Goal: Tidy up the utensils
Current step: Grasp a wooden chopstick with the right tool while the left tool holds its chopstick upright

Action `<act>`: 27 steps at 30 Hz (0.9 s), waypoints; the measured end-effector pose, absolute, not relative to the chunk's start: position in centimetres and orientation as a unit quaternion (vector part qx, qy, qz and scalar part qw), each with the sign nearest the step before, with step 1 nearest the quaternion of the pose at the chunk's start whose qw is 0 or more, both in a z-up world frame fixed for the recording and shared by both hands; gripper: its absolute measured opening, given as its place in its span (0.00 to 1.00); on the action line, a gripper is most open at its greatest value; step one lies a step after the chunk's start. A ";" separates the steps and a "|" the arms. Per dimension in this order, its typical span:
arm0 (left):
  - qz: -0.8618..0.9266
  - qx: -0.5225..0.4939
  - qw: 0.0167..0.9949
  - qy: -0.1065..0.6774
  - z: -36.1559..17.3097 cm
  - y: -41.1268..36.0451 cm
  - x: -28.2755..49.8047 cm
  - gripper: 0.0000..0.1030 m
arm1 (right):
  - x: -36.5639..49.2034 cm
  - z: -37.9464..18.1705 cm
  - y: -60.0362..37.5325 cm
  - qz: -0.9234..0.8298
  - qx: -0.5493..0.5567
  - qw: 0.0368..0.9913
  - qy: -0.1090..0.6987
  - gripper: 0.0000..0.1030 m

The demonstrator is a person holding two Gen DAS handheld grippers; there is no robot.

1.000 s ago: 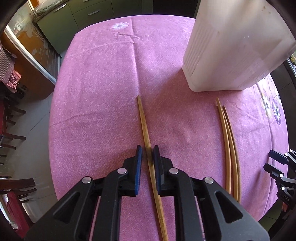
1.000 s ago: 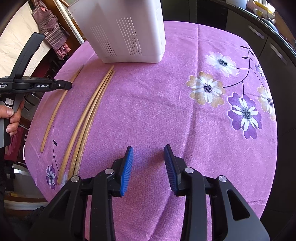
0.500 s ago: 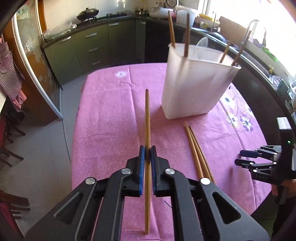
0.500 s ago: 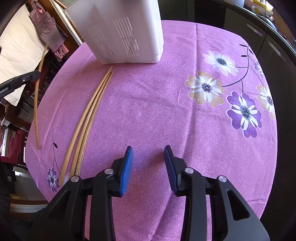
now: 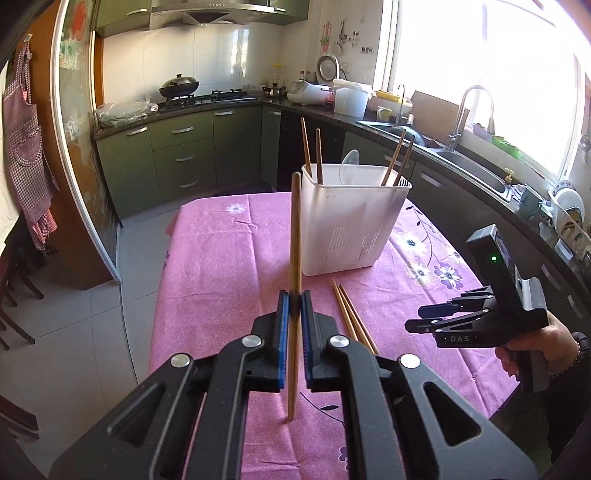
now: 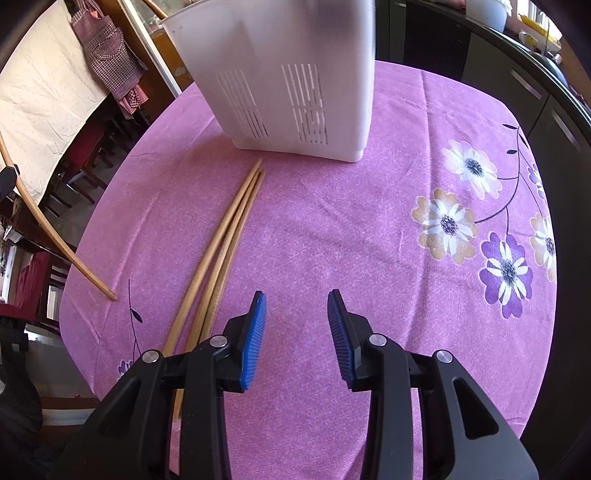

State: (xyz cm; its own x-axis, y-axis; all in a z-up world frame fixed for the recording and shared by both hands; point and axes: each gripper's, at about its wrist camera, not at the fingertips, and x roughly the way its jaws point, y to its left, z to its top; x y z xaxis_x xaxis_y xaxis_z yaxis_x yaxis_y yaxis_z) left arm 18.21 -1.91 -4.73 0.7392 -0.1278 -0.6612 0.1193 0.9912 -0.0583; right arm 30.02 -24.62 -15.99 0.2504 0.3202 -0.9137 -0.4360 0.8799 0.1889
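a: what's along the back wall?
b: a wok (image 5: 179, 85) sits on the gas stove (image 5: 207, 99), under a range hood (image 5: 207, 13), with green cabinets (image 5: 177, 155) below.
a: and by the window?
b: a sink faucet (image 5: 471, 107). on the left, a checked apron (image 5: 27, 147) hangs. a pink floral tablecloth (image 6: 406, 221) covers the table.

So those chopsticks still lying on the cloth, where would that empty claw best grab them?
Probably near the middle of the chopsticks, coming straight down with the open right gripper turned so its fingers straddle the shafts. They lie flat, thin and side by side on the tablecloth, so only their long sides offer grip.
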 end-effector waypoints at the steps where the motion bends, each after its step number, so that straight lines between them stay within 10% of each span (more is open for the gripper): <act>1: -0.066 -0.006 0.934 0.352 -4.8 -1.9 18.0 0.06 | 30.2 -15.9 -24.2 0.246 -0.050 0.786 0.565 0.34; 27: -0.057 0.015 0.942 0.331 -5.0 -2.5 15.9 0.07 | 32.4 -18.2 -17.5 0.252 -0.074 0.764 0.589 0.16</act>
